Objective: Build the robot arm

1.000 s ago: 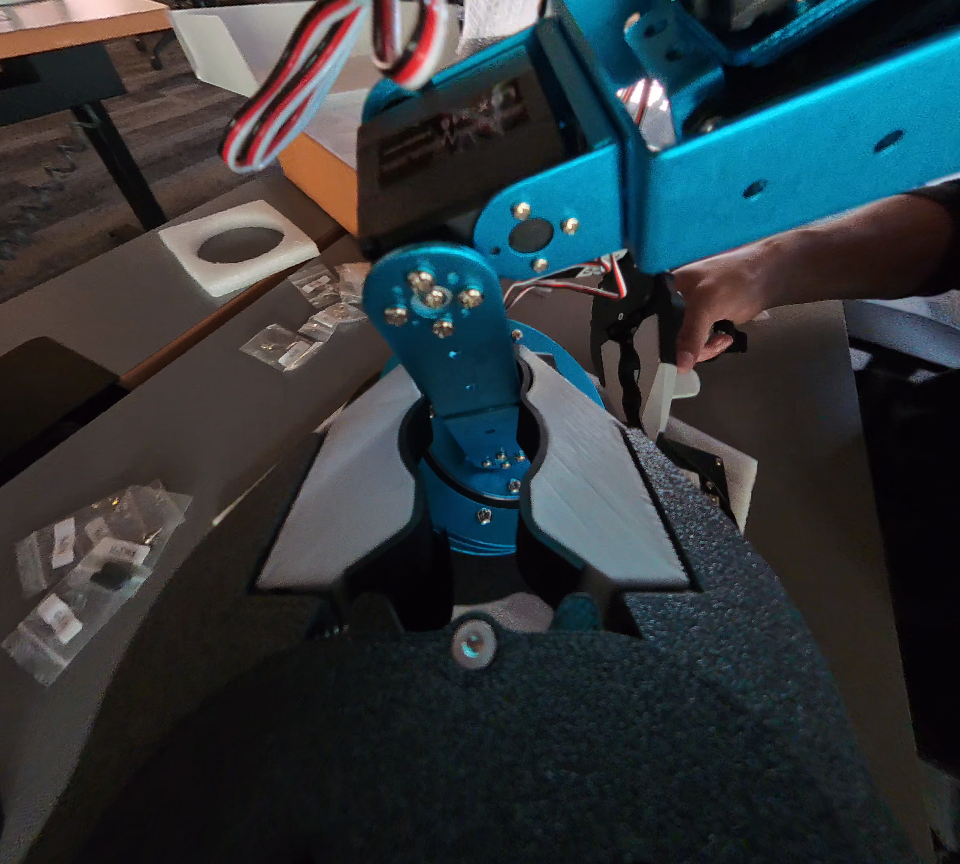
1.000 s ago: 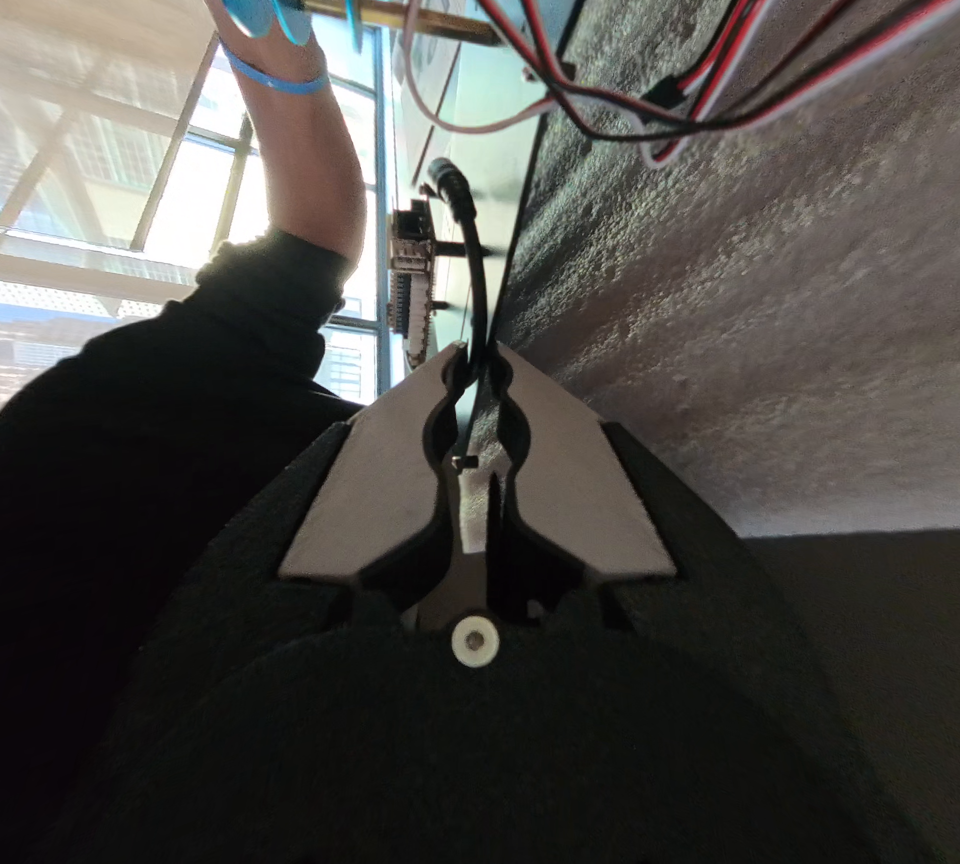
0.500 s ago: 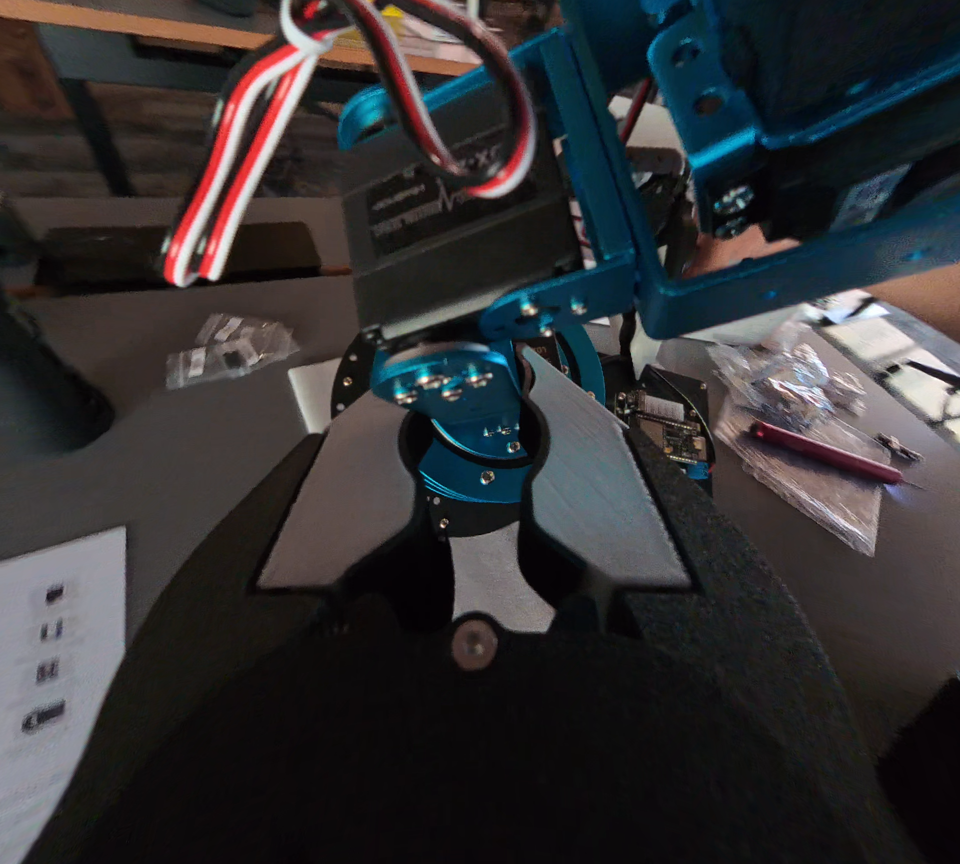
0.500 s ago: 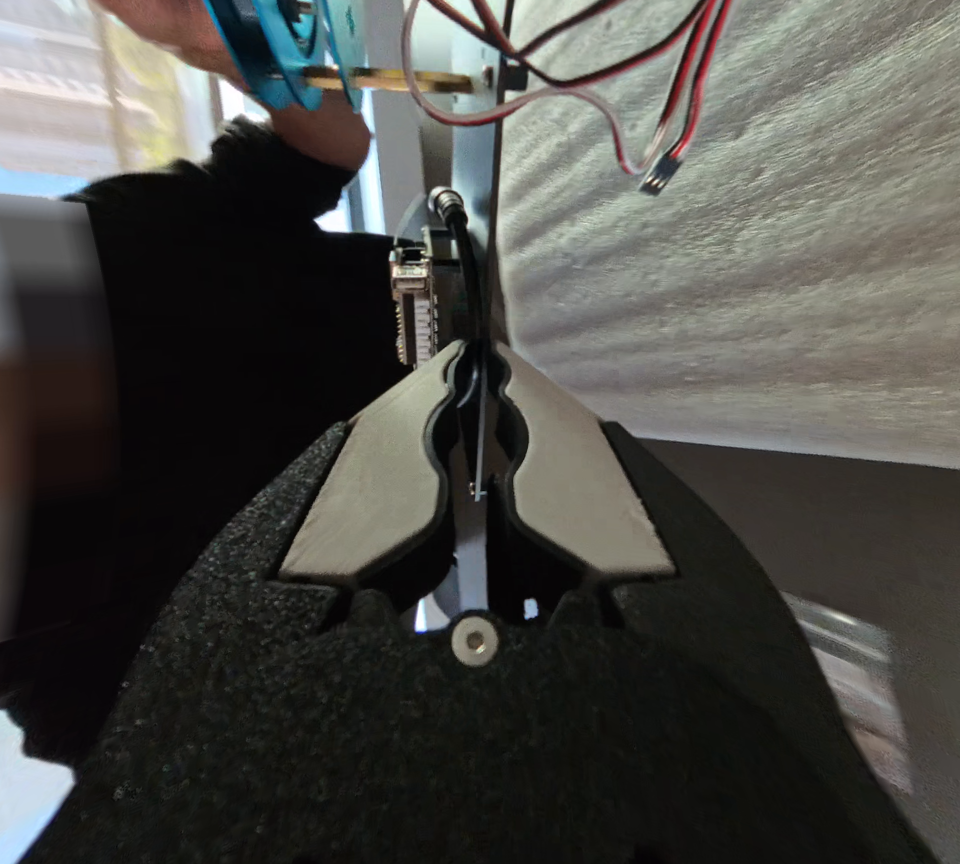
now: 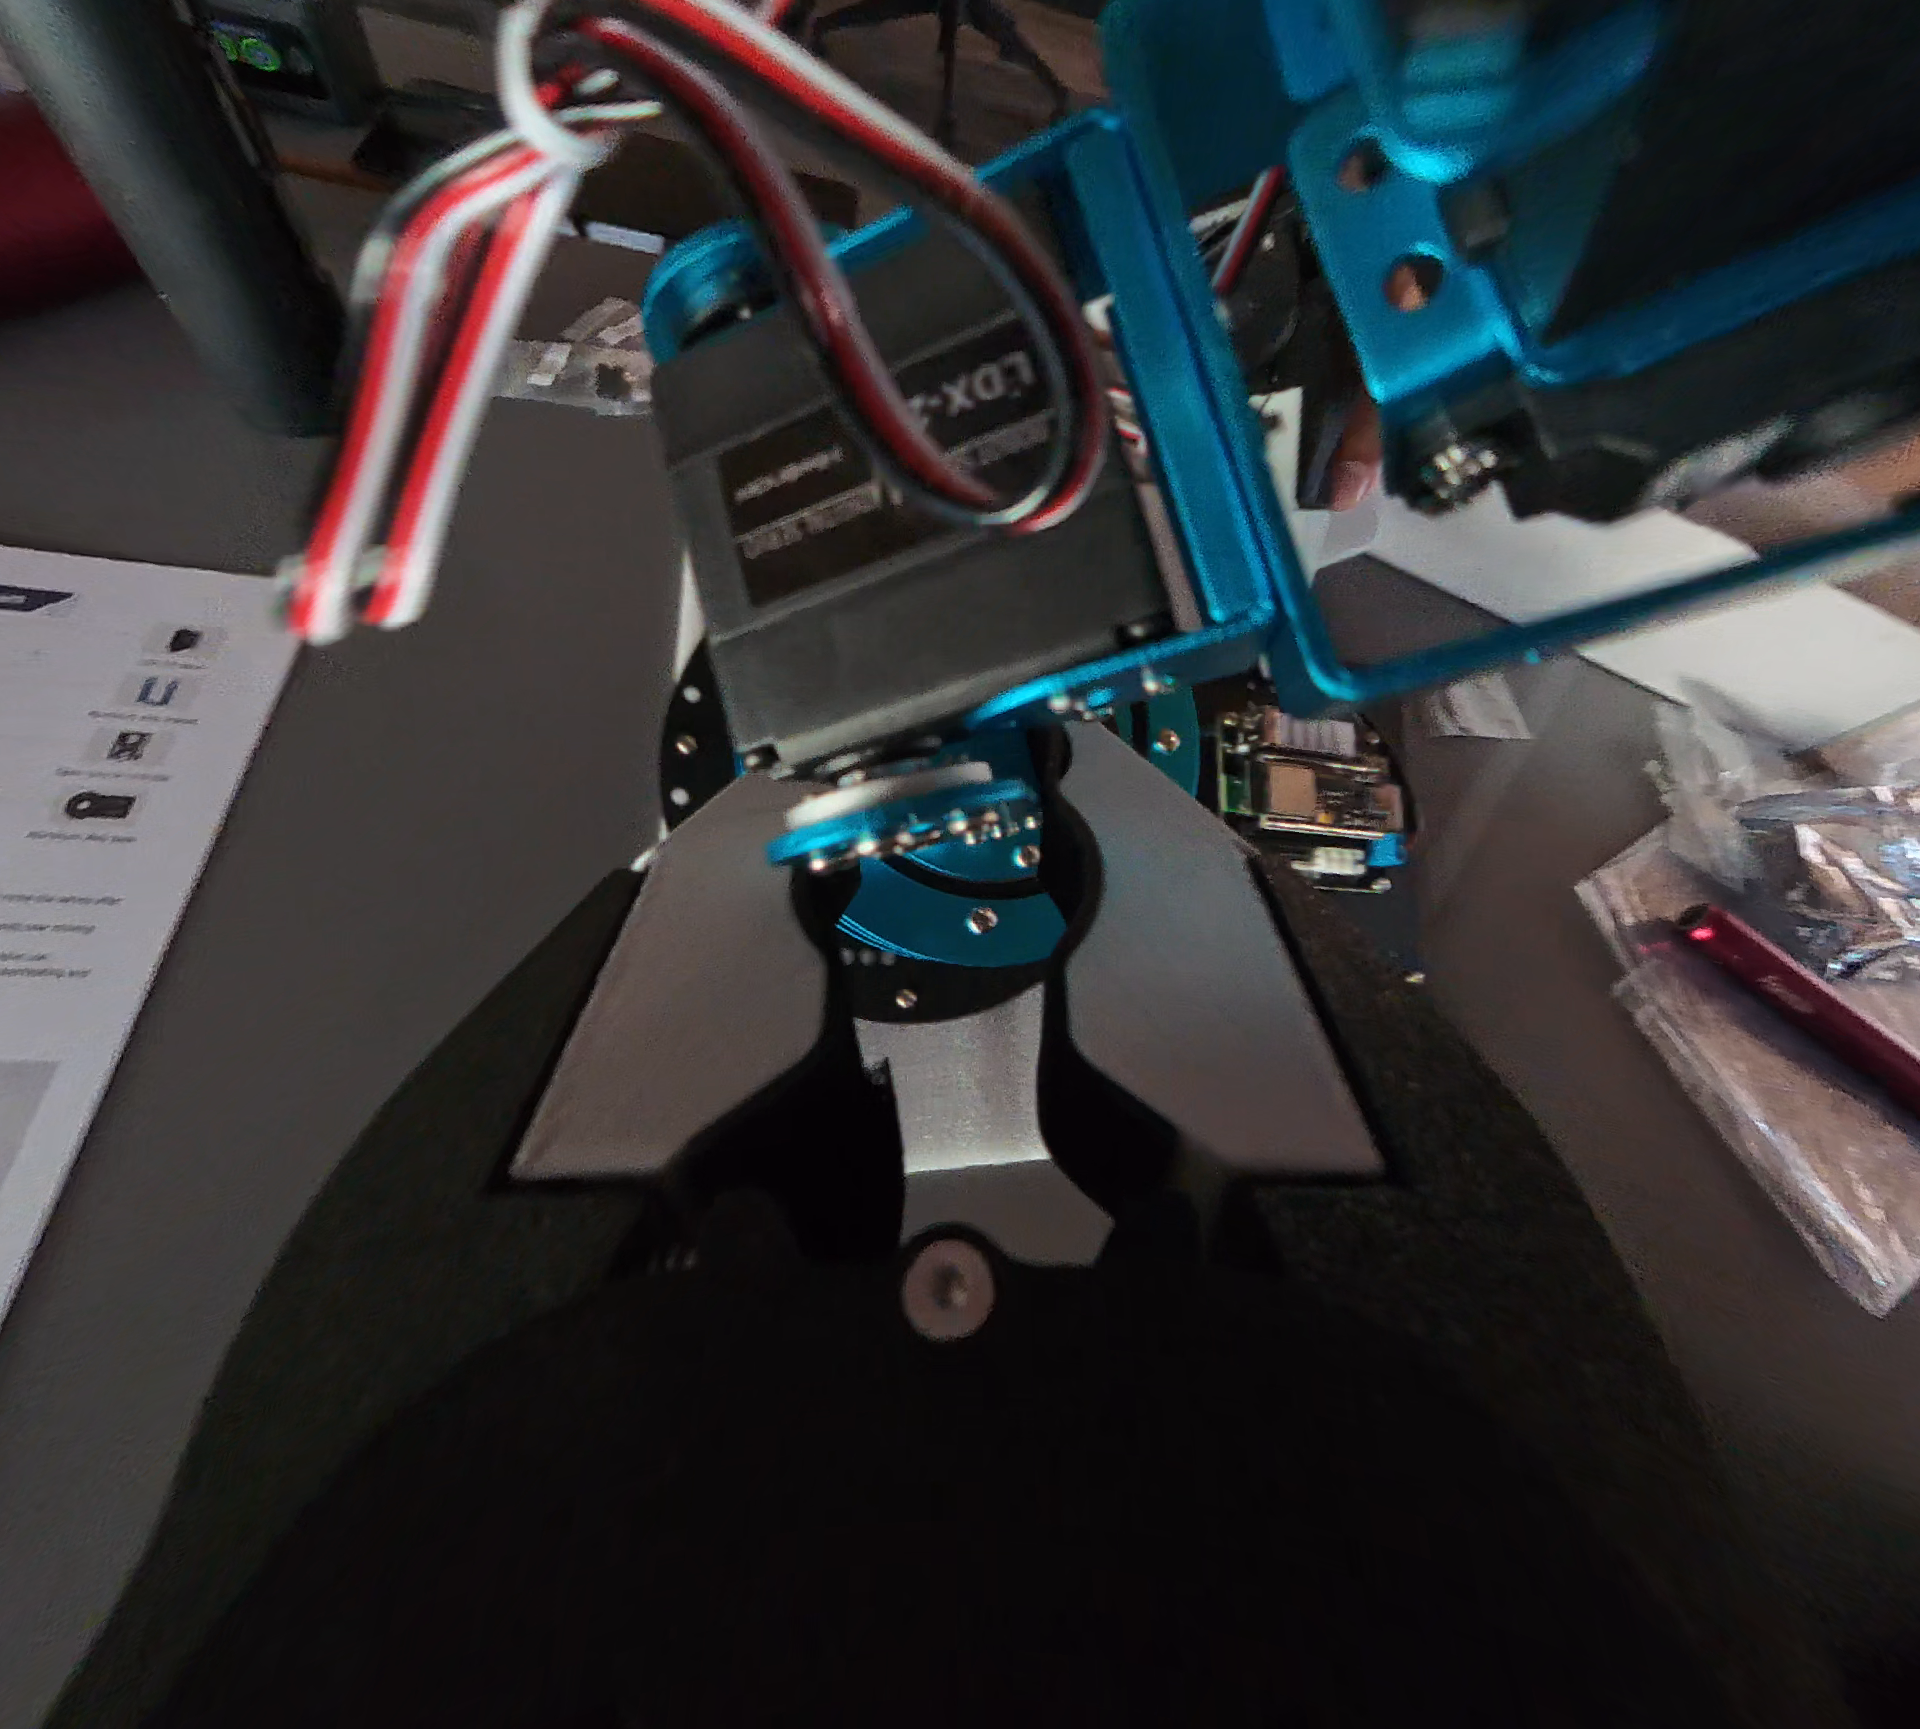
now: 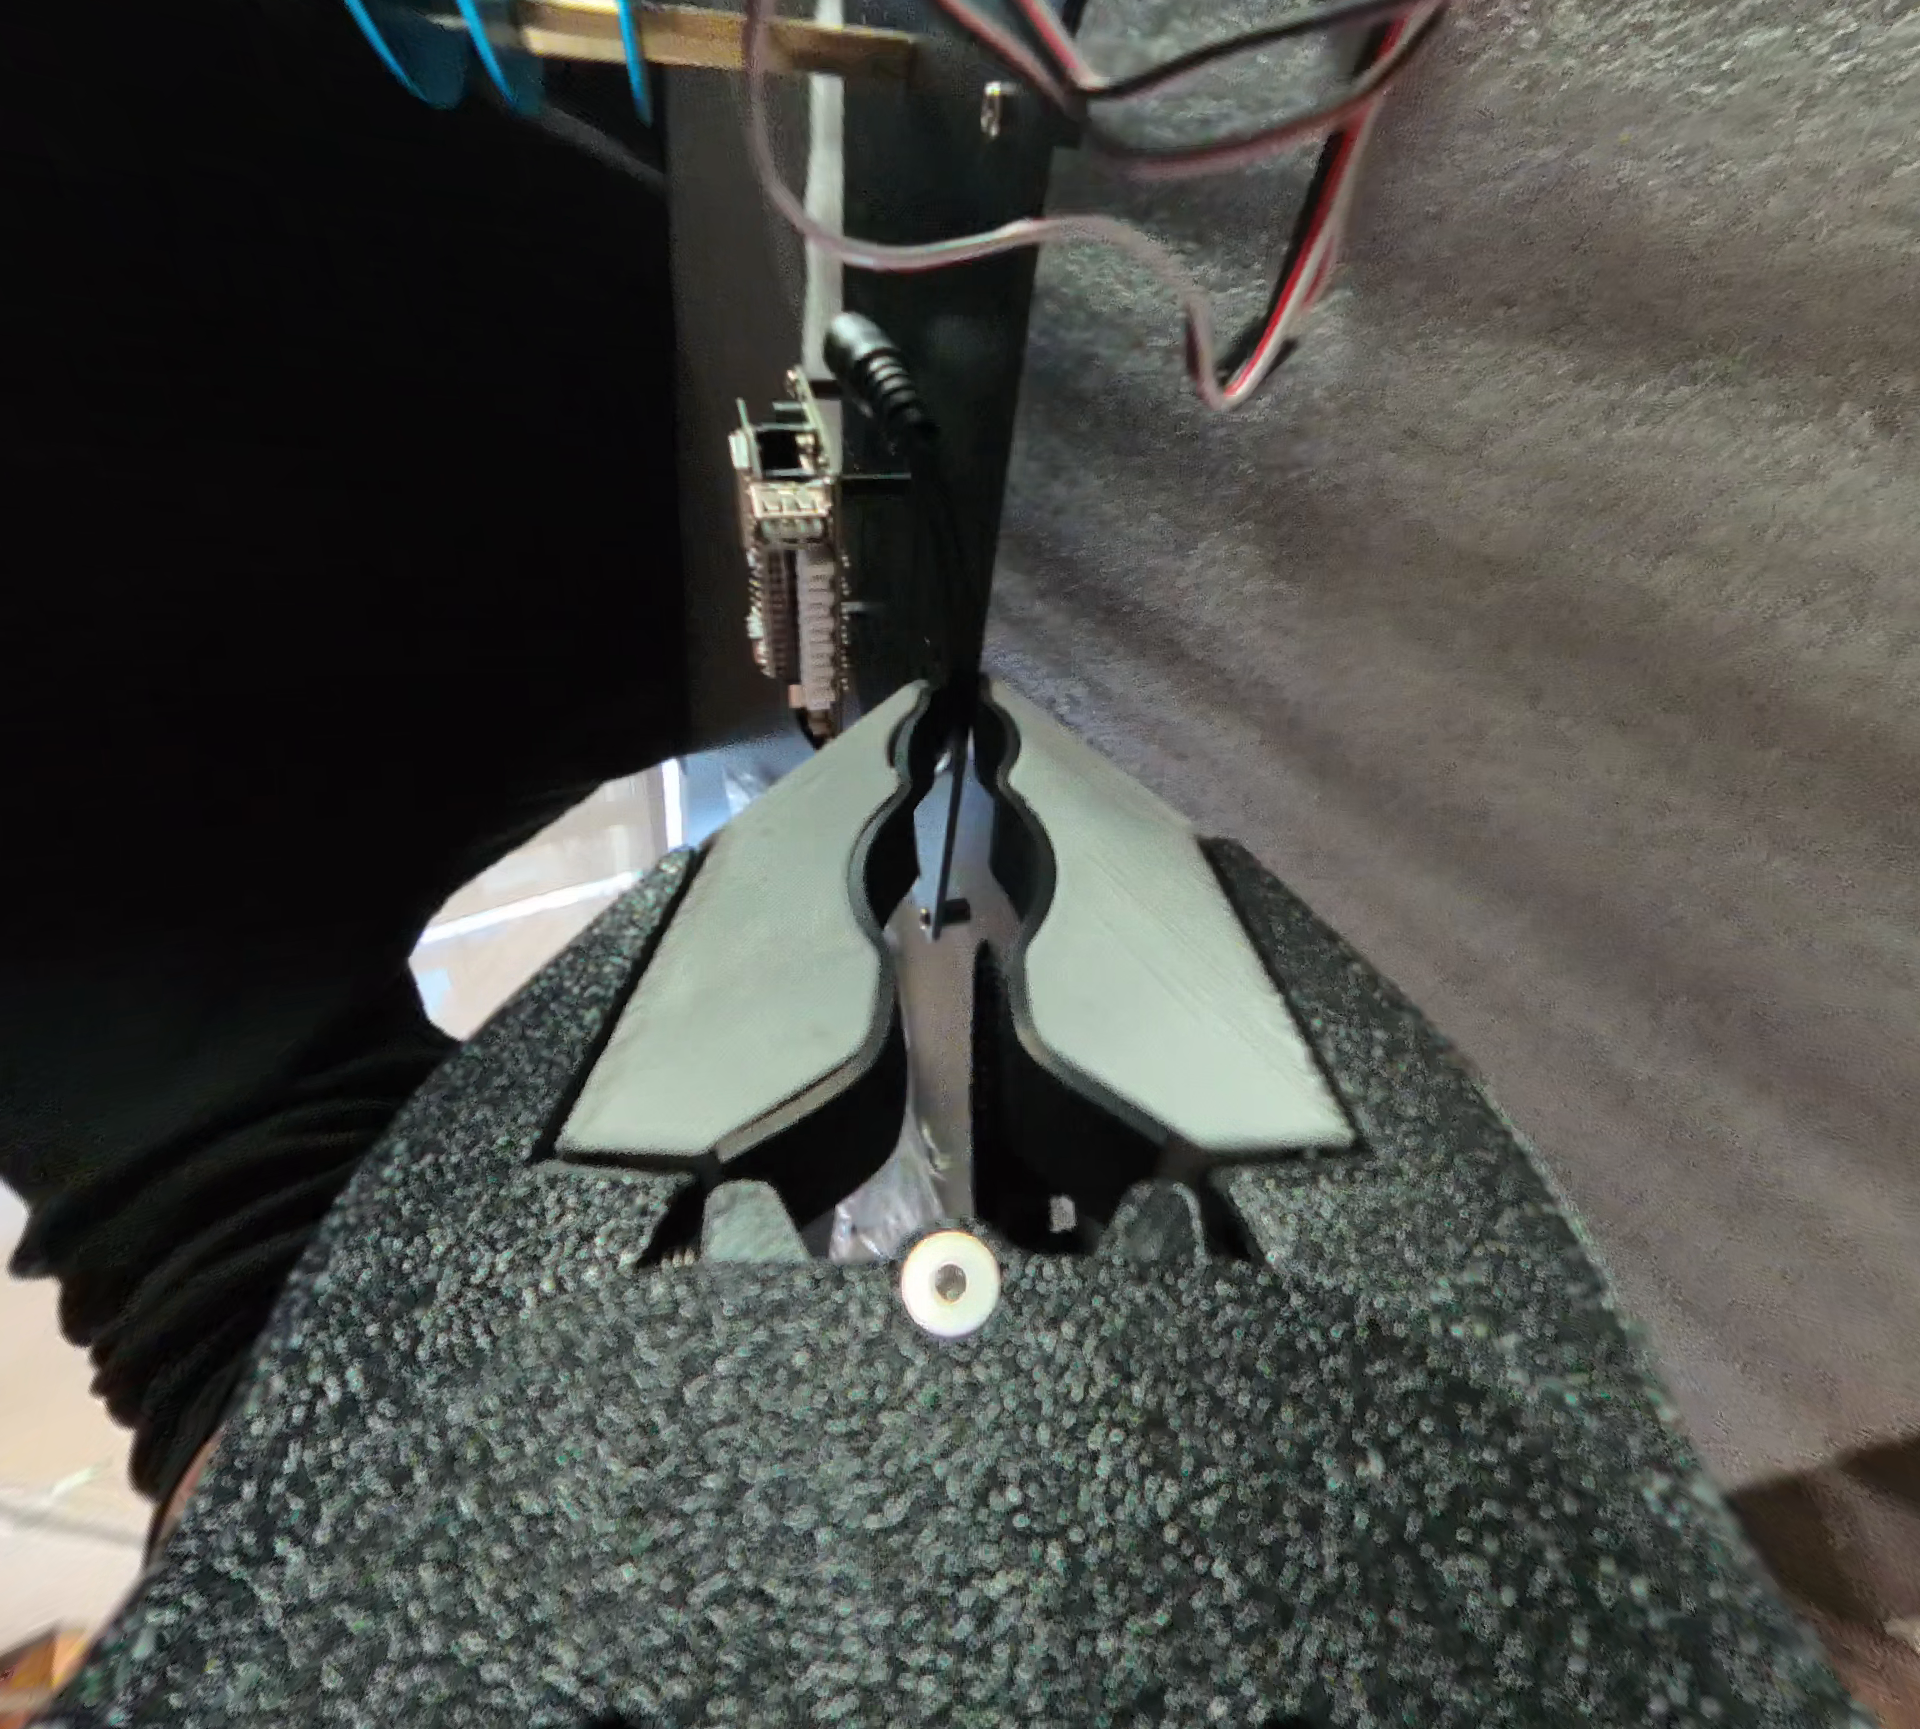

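Blue disc (image 5: 925, 858): base joint of a blue-bracketed arm kit, centre of the left wrist view, clamped between the left hand-held gripper (image 5: 940, 806) fingers; kit rises from there to upper right.
Servo (image 5: 894, 526): black, directly above the disc, striped wires (image 5: 416, 391) looping to upper left.
Base plate (image 6: 956, 848): thin, seen edge-on, running up the frame; right hand-held gripper (image 6: 956, 703) closed on its edge.
Circuit board (image 6: 795, 567): just left of the plate.
Bench (image 5: 416, 796): printed sheet (image 5: 94, 796) at left; plastic bags (image 5: 1808, 952), contents unclear, and a red tool (image 5: 1808, 983) at right.
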A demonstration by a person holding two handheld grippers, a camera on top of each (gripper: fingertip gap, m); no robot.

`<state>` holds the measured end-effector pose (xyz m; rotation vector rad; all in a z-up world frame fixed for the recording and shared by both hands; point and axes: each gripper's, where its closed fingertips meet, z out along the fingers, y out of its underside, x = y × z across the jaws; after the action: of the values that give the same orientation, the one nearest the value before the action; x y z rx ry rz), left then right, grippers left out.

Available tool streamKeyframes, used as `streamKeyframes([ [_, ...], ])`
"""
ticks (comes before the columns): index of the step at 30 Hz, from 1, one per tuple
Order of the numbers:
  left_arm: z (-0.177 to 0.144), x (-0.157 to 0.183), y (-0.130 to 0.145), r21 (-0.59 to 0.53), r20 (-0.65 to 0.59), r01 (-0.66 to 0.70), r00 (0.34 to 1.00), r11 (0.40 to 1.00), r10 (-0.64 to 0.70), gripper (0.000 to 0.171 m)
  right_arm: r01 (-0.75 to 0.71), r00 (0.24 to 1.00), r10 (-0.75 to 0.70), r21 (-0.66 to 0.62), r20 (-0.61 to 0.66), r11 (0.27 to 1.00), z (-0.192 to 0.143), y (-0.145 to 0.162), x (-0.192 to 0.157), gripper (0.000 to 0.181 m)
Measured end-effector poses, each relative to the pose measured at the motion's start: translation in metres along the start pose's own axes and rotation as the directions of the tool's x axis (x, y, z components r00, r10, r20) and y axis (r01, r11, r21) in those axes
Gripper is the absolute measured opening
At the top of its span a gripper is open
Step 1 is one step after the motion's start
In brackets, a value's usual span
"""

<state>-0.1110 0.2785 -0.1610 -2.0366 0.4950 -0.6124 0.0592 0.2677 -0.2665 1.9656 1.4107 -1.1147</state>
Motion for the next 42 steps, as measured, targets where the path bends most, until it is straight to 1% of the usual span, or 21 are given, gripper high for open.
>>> streamKeyframes([
  [3, 0.008, -0.007, 0.011, -0.054, 0.032, 0.006, 0.999, 0.999, -0.004, 0.029, 0.013, 1.0, -0.014, -0.049, -0.01, 0.999, 0.003, -0.002, 0.014, 0.006],
  [5, 0.013, -0.013, 0.014, -0.062, 0.033, 0.03, 0.999, 0.998, -0.028, 0.03, -0.007, 0.997, 0.0, -0.086, -0.078, 0.996, 0.005, -0.005, 0.024, 0.006],
  [7, 0.017, -0.018, 0.013, -0.063, 0.041, 0.038, 0.999, 0.997, -0.035, 0.031, 0.027, 0.978, -0.042, -0.076, -0.206, 0.997, 0.002, -0.014, 0.035, 0.005],
  [8, 0.02, -0.019, 0.012, -0.057, 0.041, 0.04, 0.998, 0.998, -0.037, 0.032, 0.023, 0.959, -0.043, -0.071, -0.282, 0.997, -0.003, -0.016, 0.042, 0.01],
  [9, 0.022, -0.019, 0.01, -0.044, 0.033, 0.052, 0.998, 0.998, -0.051, 0.033, 0.004, 0.928, -0.025, -0.058, -0.371, 0.998, -0.012, -0.017, 0.051, 0.021],
  [11, 0.024, -0.02, 0.008, -0.031, 0.016, 0.063, 0.998, 0.998, -0.063, 0.034, -0.019, 0.84, 0.038, 0.041, -0.541, 0.999, -0.039, -0.021, 0.061, 0.036],
  [13, 0.024, -0.02, 0.008, -0.011, 0.001, 0.067, 0.998, 0.998, -0.067, 0.035, 0.054, 0.774, 0.068, 0.174, -0.629, 0.983, -0.065, -0.023, 0.046, 0.04],
  [15, 0.023, -0.02, 0.007, 0.013, -0.015, 0.046, 0.999, 0.999, -0.046, 0.038, 0.189, 0.683, 0.123, 0.337, -0.72, 0.922, -0.093, -0.023, 0.02, 0.043],
  [17, 0.02, -0.022, 0.005, 0.055, 0.001, -0.009, 1.0, 0.998, 0.009, 0.045, 0.245, 0.653, 0.255, 0.518, -0.713, 0.82, -0.104, -0.008, -0.014, 0.044],
  [18, 0.018, -0.025, 0.004, 0.075, 0.023, -0.038, 0.999, 0.996, 0.036, 0.058, 0.289, 0.656, 0.29, 0.587, -0.697, 0.756, -0.1, 0.001, -0.035, 0.047],
  [19, 0.014, -0.025, 0.005, 0.093, 0.022, -0.059, 0.998, 0.994, 0.057, 0.061, 0.339, 0.659, 0.322, 0.651, -0.679, 0.679, -0.094, 0.01, -0.057, 0.047],
  [21, 0.001, -0.026, 0.004, 0.153, 0.002, -0.057, 0.998, 0.987, 0.057, 0.059, 0.408, 0.659, 0.378, 0.73, -0.651, 0.548, -0.067, 0.032, -0.095, 0.043],
  [23, -0.011, -0.025, 0.0, 0.219, -0.053, -0.023, 0.998, 0.975, 0.036, 0.059, 0.475, 0.617, 0.444, 0.757, -0.65, 0.448, -0.037, 0.051, -0.119, 0.042],
  [27, -0.032, -0.022, 0.005, 0.27, -0.123, -0.011, 0.991, 0.963, 0.046, 0.06, 0.547, 0.536, 0.581, 0.776, -0.613, 0.314, 0.026, 0.067, -0.133, 0.047],
  [29, -0.042, -0.021, 0.017, 0.262, -0.123, -0.057, 0.988, 0.963, 0.092, 0.059, 0.557, 0.553, 0.624, 0.802, -0.552, 0.216, 0.052, 0.063, -0.134, 0.058],
  [31, -0.055, -0.024, 0.036, 0.237, -0.093, -0.101, 0.988, 0.966, 0.126, 0.059, 0.582, 0.554, 0.651, 0.801, -0.519, 0.143, 0.07, 0.059, -0.136, 0.049],
  [33, -0.07, -0.025, 0.057, 0.212, -0.083, -0.108, 0.988, 0.971, 0.128, 0.059, 0.653, 0.509, 0.667, 0.749, -0.544, 0.112, 0.08, 0.053, -0.147, 0.05],
  [36, -0.094, -0.036, 0.09, 0.184, -0.025, -0.12, 0.992, 0.976, 0.126, 0.059, 0.793, 0.357, 0.692, 0.595, -0.627, 0.13, 0.086, 0.051, -0.173, 0.05],
  [38, -0.109, -0.051, 0.106, 0.176, 0.041, -0.132, 0.991, 0.975, 0.127, 0.059, 0.828, 0.308, 0.701, 0.544, -0.643, 0.135, 0.092, 0.049, -0.18, 0.047],
  [40, -0.123, -0.069, 0.116, 0.163, 0.091, -0.129, 0.989, 0.978, 0.115, 0.059, 0.824, 0.344, 0.705, 0.56, -0.62, 0.09, 0.097, 0.044, -0.183, 0.051],
  [42, -0.135, -0.089, 0.119, 0.15, 0.116, -0.117, 0.988, 0.982, 0.1, 0.059, 0.787, 0.446, 0.65, 0.616, -0.615, 0.042, 0.106, 0.027, -0.183, 0.054],
])
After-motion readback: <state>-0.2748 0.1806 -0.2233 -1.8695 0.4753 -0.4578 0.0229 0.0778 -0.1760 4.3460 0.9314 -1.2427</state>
